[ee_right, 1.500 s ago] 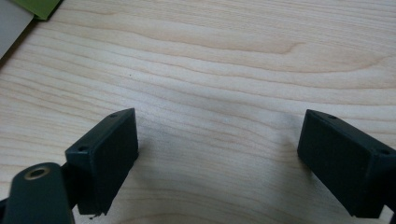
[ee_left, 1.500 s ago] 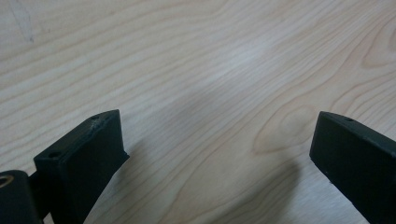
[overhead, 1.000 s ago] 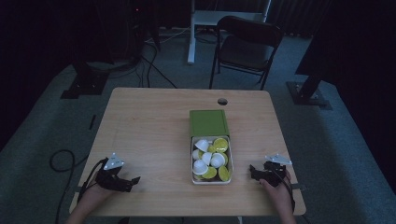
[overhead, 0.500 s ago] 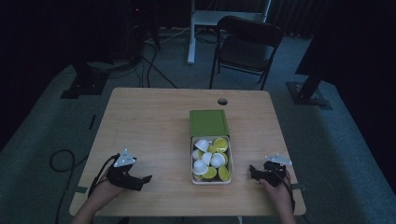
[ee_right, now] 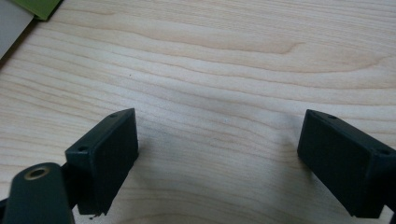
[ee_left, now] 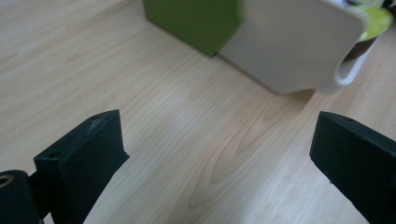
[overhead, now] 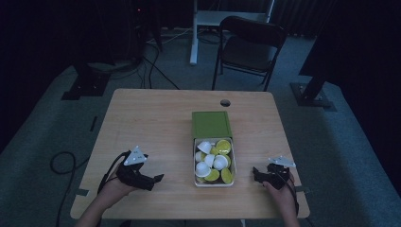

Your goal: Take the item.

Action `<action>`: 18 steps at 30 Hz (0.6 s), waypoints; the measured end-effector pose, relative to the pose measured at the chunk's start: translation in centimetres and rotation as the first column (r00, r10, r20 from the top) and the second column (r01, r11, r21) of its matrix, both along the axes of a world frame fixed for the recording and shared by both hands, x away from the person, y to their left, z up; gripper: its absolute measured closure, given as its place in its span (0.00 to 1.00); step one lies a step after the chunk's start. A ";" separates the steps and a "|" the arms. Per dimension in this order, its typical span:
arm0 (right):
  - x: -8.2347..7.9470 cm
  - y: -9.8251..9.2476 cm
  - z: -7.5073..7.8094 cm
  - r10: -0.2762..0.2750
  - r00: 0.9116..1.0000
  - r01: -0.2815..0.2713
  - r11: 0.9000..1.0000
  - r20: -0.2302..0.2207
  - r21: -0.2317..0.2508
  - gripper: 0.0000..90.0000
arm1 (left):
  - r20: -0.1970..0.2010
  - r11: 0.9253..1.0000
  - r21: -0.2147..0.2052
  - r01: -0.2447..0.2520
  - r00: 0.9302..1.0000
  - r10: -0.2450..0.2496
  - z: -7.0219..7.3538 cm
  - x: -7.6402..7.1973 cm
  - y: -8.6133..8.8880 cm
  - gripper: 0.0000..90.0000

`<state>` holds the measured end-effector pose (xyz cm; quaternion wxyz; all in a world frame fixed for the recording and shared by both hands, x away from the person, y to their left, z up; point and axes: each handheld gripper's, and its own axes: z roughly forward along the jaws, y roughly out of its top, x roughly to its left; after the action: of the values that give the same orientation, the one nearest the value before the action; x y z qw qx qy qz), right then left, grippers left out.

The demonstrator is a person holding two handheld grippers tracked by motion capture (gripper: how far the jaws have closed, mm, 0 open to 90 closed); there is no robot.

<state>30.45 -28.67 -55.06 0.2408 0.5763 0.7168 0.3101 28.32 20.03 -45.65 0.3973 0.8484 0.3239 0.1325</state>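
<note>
A white tray (overhead: 196, 161) sits mid-table, holding several white and yellow-green cups (overhead: 212, 161), with a green box lid (overhead: 211, 124) lying at its far end. To the tray's left, low over the wood, my left gripper (overhead: 158, 178) is open and points toward the tray. In the left gripper view the tray's white wall (ee_left: 289, 42) and the green lid (ee_left: 191, 21) lie ahead of the wide-apart jaws. My right gripper (overhead: 255, 172) rests open near the front right, empty; its own view has bare wood between the jaws and the tray's corner (ee_right: 11, 21) at top left.
The wooden table (overhead: 156, 123) has a small round hole (overhead: 225, 102) near its far edge. Behind the table stand a folding chair (overhead: 248, 47), a white desk leg (overhead: 194, 33) and floor cables (overhead: 156, 52). A cable (overhead: 61, 163) trails off the table's left side.
My left gripper has moved right and slightly forward along the table toward the tray, turning its jaws to face it. The right gripper has stayed put.
</note>
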 end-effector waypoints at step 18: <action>0.0 0.0 0.0 0.000 1.000 0.000 1.000 0.000 0.000 0.13 | 0.031 0.996 -0.050 0.074 0.997 -0.072 2.9 -0.4 -4.8 0.03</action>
<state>30.45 -28.67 -55.06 0.2408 0.5763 0.7168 0.3101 27.97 15.24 -42.74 0.4279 0.8473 0.2902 0.1218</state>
